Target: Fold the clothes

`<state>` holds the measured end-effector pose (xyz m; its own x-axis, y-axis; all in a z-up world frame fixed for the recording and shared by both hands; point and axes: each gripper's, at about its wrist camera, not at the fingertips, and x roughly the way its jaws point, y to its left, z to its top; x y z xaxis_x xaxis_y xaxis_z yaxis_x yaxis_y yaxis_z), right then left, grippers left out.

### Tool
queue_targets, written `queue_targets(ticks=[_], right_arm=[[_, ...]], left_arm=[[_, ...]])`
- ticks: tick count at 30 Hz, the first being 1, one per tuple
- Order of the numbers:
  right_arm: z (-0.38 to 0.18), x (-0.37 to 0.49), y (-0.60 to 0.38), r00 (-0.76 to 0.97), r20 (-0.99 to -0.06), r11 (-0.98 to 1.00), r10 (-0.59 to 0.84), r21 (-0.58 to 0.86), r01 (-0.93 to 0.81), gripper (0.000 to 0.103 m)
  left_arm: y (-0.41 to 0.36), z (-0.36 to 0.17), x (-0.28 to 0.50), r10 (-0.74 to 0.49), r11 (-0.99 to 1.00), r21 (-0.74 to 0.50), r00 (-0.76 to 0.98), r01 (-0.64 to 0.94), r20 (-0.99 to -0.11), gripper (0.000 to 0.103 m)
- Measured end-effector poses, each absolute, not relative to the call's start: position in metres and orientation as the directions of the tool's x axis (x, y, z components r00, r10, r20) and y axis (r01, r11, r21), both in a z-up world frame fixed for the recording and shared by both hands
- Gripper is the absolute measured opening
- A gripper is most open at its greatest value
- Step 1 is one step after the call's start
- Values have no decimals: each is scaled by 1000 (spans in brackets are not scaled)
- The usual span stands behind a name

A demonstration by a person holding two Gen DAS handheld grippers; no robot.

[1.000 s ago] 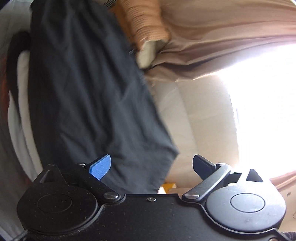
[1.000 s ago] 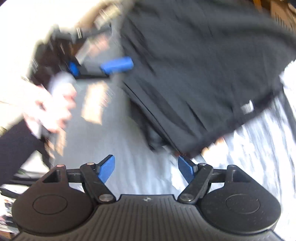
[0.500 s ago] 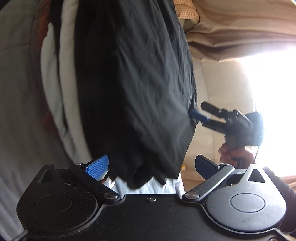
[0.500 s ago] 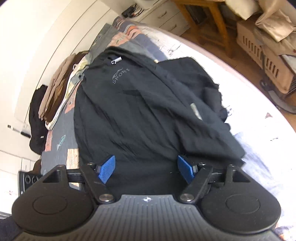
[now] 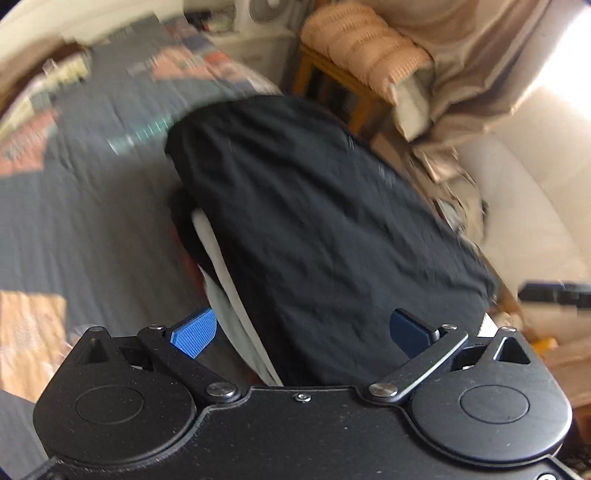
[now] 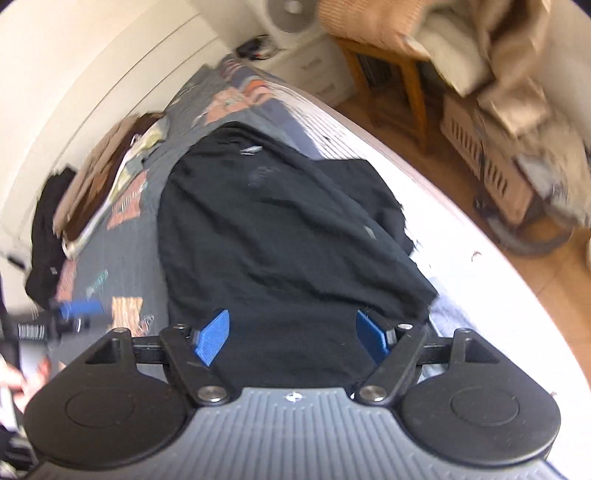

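Home bedroom, bed (image 6: 122,258) with patterned grey quilt, folded clothes pile (image 6: 110,173) by the wall, fan (image 6: 291,14) on white drawers (image 6: 325,70), wooden chair (image 6: 399,74), curtain (image 5: 480,66), wood floor (image 6: 554,280)

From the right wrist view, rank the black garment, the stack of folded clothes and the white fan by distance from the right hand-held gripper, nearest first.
1. Black garment: directly below and ahead of the right hand-held gripper, spread on the bed.
2. Stack of folded clothes: farther up the bed, on the left by the wall.
3. White fan: beyond the bed's far end, top centre.
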<state>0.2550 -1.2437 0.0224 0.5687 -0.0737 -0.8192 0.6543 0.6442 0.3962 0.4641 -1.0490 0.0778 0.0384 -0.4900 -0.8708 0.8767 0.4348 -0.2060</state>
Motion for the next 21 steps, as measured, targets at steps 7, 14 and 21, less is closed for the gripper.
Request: queue_targets(ticks=[7, 14, 21], right_arm=[[62, 282, -1218, 509, -857, 699, -83, 314, 643, 78], [96, 273, -1196, 482, -870, 703, -99, 281, 653, 78], [127, 262, -1166, 455, -878, 744, -146, 205, 636, 78]], left_arm=[[-1049, 106, 438, -463, 446, -147, 88, 883, -882, 101], [-1035, 134, 412, -426, 442, -94, 117, 892, -897, 101], [-1013, 159, 399, -441, 421, -99, 108, 902, -891, 101]])
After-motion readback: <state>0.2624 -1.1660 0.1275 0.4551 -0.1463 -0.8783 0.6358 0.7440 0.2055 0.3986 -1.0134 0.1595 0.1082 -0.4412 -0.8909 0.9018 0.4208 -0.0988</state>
